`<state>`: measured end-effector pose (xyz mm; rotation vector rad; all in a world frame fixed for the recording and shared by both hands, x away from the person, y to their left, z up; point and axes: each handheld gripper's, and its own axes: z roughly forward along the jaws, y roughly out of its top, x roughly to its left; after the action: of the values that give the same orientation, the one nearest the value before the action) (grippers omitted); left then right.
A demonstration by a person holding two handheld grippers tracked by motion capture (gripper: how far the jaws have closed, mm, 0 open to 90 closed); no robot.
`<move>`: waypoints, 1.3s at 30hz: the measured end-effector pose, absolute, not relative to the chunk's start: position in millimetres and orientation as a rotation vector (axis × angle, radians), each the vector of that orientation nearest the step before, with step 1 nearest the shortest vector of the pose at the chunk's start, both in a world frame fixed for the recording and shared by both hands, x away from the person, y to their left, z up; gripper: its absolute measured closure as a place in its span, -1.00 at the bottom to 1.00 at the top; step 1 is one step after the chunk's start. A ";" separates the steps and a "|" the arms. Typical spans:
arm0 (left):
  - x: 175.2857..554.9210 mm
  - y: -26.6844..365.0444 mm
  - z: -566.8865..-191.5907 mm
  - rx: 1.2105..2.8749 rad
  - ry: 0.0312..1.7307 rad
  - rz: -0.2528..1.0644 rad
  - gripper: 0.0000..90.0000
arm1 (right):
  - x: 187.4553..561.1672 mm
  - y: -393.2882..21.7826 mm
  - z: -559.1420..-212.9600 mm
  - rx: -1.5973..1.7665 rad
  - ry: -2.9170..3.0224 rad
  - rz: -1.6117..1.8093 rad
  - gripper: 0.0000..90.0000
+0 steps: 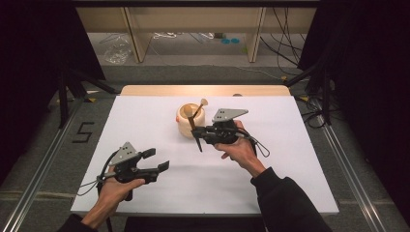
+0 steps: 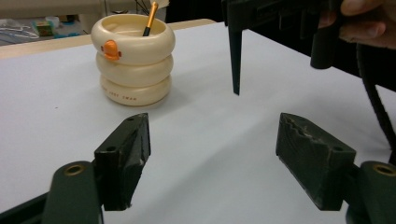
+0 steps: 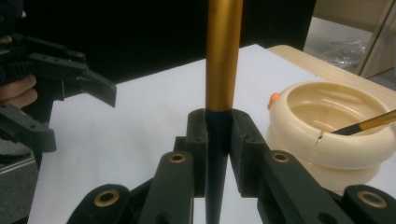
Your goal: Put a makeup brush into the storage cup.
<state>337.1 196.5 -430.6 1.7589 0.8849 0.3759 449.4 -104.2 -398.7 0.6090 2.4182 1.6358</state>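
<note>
Right gripper (image 1: 199, 137): jaws clamped together on a brush (image 3: 223, 60), gripping it where the gold shaft meets the black, tapering end; seen close up in the right gripper view (image 3: 217, 135), the gold shaft runs out past the jaw tips and the black end runs back between them.
Brush: held in the air above the counter (image 1: 270, 159), just in front of the pot (image 1: 189, 121); in the left gripper view its black pointed end (image 2: 235, 51) hangs down, its tip clear of the white surface.
Right hand (image 1: 239, 147): wrapped round the gripper's handle, dark sleeve behind it, near the counter's middle.
Left gripper (image 1: 157, 161): jaws wide apart, holding and touching nothing; in the left gripper view (image 2: 212, 154) bare white counter lies between the two black pads.
Left hand (image 1: 116, 186): holds its gripper low near the front left of the counter, well apart from the pot, jaws pointing toward the right gripper.
Pot: cream, ringed like stacked bands, with a small orange beak-like knob on one side (image 2: 133, 58); stands upright on the counter toward the far edge.
Second brush (image 1: 197, 112): stands tilted inside the pot, leaning on its rim; gold shaft with a dark part lower down (image 3: 362, 125).
Counter: white sheet over a wooden top, whose far edge shows beyond the pot.
</note>
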 end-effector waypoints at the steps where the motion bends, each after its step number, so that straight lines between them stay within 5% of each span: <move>1: 336.7 197.1 -431.8 1.760 0.884 0.376 -0.42 | 450.7 -104.8 -397.8 0.609 2.420 1.643 0.77; 39: 328.1 202.2 -441.1 1.802 0.890 0.417 -0.45 | 491.8 -109.6 -374.4 0.731 2.302 1.677 0.77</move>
<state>328.1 202.2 -441.1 1.8015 0.8899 0.4174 491.8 -109.6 -374.4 0.7308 2.3020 1.6769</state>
